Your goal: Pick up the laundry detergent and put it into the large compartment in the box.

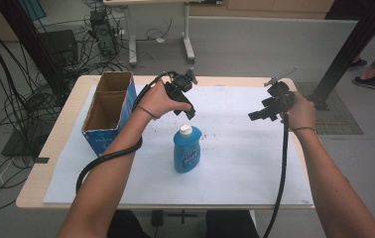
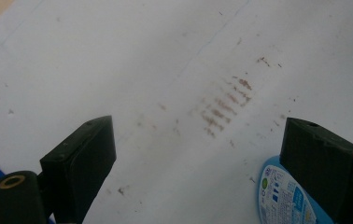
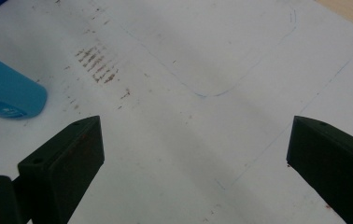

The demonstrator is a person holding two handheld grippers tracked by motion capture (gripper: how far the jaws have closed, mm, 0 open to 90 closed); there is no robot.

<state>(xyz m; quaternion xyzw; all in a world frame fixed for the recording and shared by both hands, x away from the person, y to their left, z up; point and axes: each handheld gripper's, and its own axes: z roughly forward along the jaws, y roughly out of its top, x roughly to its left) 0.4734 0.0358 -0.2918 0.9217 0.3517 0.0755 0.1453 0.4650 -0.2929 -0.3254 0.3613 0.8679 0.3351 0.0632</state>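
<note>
Bottle [image 1: 187,149], blue with a white cap, stands upright on the white sheet [image 1: 240,163] that covers the bench [image 1: 56,144], about mid-sheet and a little toward the person's edge. Standing cap-up, it leaves its sides free, which I judge makes a side pinch the easiest way to take it. An open cardboard box [image 1: 107,110] sits at its 10 o'clock, mouth up, near the sheet's far-left corner; that looks like a ready place to drop the bottle into, though this is only a guess from the layout. Left hand-held gripper [image 1: 190,112] hangs just past the bottle at its 12 o'clock, tilted down toward the cap, jaws spread with nothing between them. In the left gripper view the bottle's label [image 2: 282,196] peeks in at the lower right, partly behind the right jaw, so the bottle lies below and to one side of the jaw line, not yet inside the gap. Right hand-held gripper [image 1: 255,116] is held well apart at the bottle's 2 o'clock, jaws likewise spread and empty; in the right gripper view the bottle [image 3: 6,93] shows at the left edge, beyond the jaws. Brown smudges [image 2: 223,109] mark the sheet
</note>
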